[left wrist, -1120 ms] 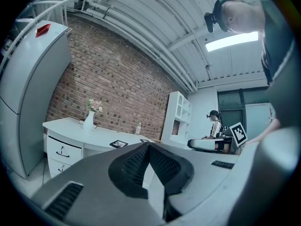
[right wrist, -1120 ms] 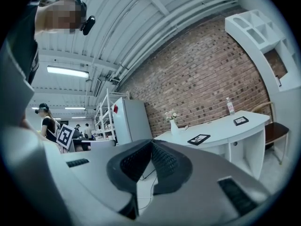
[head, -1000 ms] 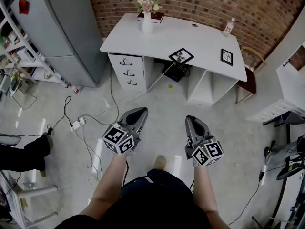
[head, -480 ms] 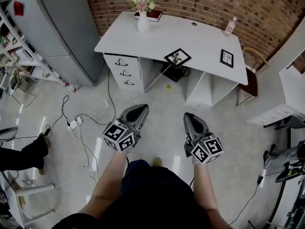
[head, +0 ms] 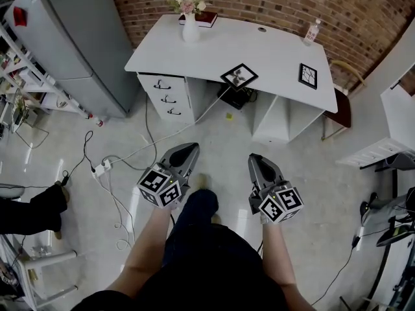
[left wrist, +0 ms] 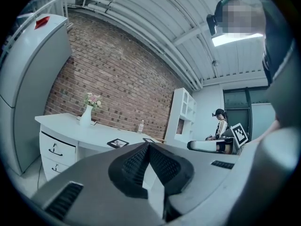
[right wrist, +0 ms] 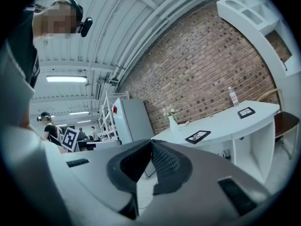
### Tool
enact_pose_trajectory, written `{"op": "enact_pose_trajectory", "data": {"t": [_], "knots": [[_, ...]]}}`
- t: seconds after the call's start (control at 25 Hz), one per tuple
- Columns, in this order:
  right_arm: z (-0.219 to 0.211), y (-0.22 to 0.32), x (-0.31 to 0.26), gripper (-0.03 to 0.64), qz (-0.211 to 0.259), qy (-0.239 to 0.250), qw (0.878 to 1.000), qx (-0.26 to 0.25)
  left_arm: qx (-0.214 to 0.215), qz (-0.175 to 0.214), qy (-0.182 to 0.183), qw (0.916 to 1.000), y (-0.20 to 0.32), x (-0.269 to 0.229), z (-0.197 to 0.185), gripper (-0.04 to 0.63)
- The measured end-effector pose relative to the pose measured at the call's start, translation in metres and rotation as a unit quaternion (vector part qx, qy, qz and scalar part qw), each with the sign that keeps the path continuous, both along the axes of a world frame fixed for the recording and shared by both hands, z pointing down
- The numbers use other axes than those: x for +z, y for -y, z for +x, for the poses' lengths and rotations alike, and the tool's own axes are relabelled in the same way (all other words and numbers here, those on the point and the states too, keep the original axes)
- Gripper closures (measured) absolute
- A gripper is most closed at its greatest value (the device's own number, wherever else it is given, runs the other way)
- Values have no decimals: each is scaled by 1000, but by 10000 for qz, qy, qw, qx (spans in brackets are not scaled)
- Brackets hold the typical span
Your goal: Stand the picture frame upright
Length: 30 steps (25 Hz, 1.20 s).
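The white surface (head: 279, 52) is standing against a brick wall (head: 285, 4). It is carrying a vase of flowers (head: 190, 26) with a dark red book (head: 207, 19) just behind it, and a small bottle (head: 311, 33) near the back right corner. A tall grey refrigerator (head: 71, 44) is rising to the left of the drawer unit (head: 166, 96). A brown chair (head: 342, 111) is sitting at the surface's right end, and a white shelf unit (head: 389, 135) is standing further right.

Cables (head: 117, 193) and a power strip (head: 102, 168) are trailing over the floor left of the left claw (head: 187, 150). One cable is running up under the surface.

An open stretch of pale floor (head: 224, 141) is lying between both claws and the surface's front edge. The person's knee (head: 200, 203) is showing between the forearms.

The picture frame (head: 238, 76) is lying flat at that front edge, turned diamond-wise with one corner reaching the rim. A second picture frame (head: 308, 75) is lying flat to its right (also face up).

The left claw and the right claw (head: 257, 162) are both pointing level toward the surface. Each is pressing its jaws together on nothing. The picture frame is lying well ahead of them, roughly between their two lines.
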State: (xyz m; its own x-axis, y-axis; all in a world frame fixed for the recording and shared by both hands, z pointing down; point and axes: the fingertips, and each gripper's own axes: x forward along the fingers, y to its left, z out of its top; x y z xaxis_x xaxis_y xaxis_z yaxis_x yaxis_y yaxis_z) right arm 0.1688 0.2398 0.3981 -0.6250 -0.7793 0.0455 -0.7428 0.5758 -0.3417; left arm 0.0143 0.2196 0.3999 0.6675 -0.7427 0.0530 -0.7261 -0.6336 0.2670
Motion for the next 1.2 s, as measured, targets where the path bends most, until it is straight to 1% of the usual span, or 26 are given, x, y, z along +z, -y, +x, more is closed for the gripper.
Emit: {"op": "enact_pose_trajectory", "data": {"t": [0.16, 0.36, 0.52, 0.96, 1.2], "knots": [[3, 11, 4, 615, 21, -80, 9999, 61, 119, 18, -37, 9999, 13, 8, 7, 594], [5, 35, -3, 614, 45, -122, 9998, 130, 241, 88, -120, 9996, 44, -1, 14, 595], [7, 57, 4, 615, -62, -75, 9998, 193, 347, 38, -133, 9993, 69, 1, 22, 595], [4, 147, 24, 615, -363, 16, 9988, 324, 510, -174, -102, 9985, 166, 15, 21, 595], [-5, 200, 32, 615, -486, 47, 9980, 413, 722, -266, -66, 9970, 221, 22, 21, 594]]}}
